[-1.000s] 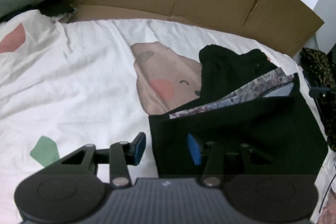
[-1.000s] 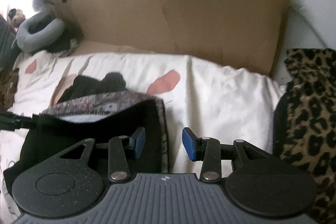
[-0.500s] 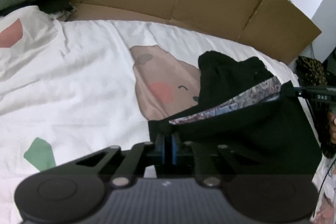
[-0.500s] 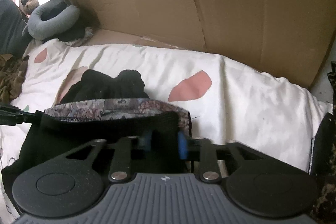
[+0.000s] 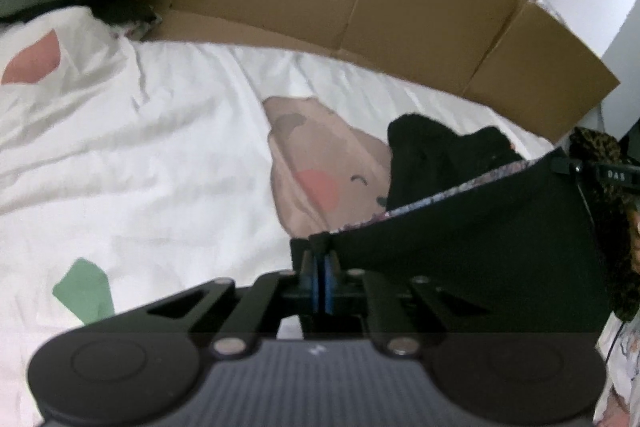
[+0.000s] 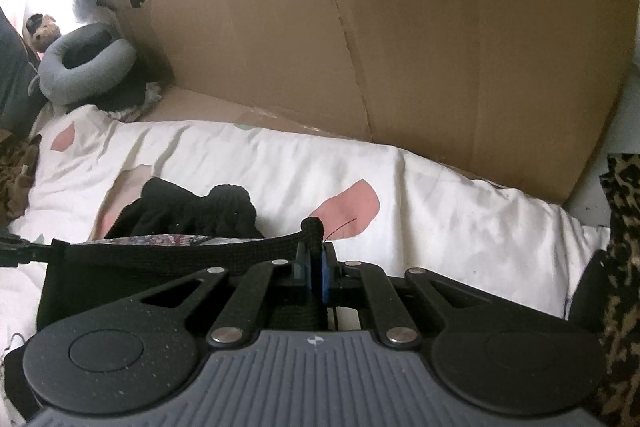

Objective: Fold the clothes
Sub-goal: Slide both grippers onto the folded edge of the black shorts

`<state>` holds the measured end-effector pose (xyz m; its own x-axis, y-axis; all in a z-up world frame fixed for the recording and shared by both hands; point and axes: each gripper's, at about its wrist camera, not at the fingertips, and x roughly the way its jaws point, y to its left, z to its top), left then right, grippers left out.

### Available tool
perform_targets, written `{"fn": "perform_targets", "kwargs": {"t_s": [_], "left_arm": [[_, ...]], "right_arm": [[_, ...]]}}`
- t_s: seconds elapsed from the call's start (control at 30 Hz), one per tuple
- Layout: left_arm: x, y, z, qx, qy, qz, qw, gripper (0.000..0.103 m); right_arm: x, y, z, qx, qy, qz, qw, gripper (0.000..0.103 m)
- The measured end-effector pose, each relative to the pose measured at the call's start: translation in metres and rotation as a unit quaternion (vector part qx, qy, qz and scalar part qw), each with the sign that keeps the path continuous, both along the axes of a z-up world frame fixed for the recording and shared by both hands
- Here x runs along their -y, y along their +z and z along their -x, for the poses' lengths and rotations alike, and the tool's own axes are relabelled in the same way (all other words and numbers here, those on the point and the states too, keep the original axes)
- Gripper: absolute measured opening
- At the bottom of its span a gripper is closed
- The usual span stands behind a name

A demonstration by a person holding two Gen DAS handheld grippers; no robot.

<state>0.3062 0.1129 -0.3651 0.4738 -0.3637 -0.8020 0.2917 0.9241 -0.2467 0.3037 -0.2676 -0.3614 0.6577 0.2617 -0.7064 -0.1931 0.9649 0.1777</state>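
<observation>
A black garment (image 5: pixel 472 251) with a patterned lining lies on the white printed bedsheet (image 5: pixel 160 163). My left gripper (image 5: pixel 319 283) is shut on its near left corner and holds the edge lifted. My right gripper (image 6: pixel 313 277) is shut on the other corner of the black garment (image 6: pixel 168 259), whose waistband stretches taut to the left. The right gripper's tip shows at the far right of the left wrist view (image 5: pixel 600 174). The garment's far part lies bunched on the sheet (image 6: pixel 188 211).
A cardboard wall (image 6: pixel 400 67) stands along the bed's far side. A grey neck pillow (image 6: pixel 80 71) sits at the back left. Leopard-print fabric (image 6: pixel 624 267) lies at the right edge. The bedsheet (image 6: pixel 460 219) extends to the right.
Both grippers went from open to shut on the garment's near corners. They have lifted the edge and pulled it taut between them.
</observation>
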Motion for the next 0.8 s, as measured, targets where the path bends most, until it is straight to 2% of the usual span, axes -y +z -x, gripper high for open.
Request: {"fn": "perform_targets", "kwargs": {"t_s": [0.13, 0.27, 0.33, 0.4, 0.57, 0.8], "left_arm": [[0.003, -0.009, -0.001, -0.017, -0.002, -0.012, 0.9998, 0.006], [0.004, -0.008, -0.001, -0.013, -0.002, -0.025, 0.9996, 0.016], [0.003, -0.008, -0.001, -0.013, -0.001, -0.028, 0.9995, 0.02], [0.001, -0.01, -0.002, -0.016, 0.001, -0.026, 0.9995, 0.022], [0.001, -0.011, -0.003, -0.019, 0.002, -0.023, 0.9996, 0.025], [0.004, -0.014, -0.005, -0.021, 0.0, -0.027, 0.9994, 0.032]], "right_arm": [[0.001, -0.022, -0.014, -0.03, -0.008, -0.01, 0.999, 0.003], [0.004, -0.036, -0.019, -0.053, -0.025, -0.033, 0.998, 0.006], [0.005, -0.035, -0.017, -0.053, -0.035, -0.03, 0.998, 0.019], [0.003, -0.037, -0.015, -0.054, -0.031, -0.024, 0.998, 0.024], [-0.004, -0.042, -0.012, -0.056, -0.02, -0.008, 0.998, 0.025], [-0.023, -0.052, -0.011, -0.055, 0.011, 0.04, 0.998, 0.025]]}}
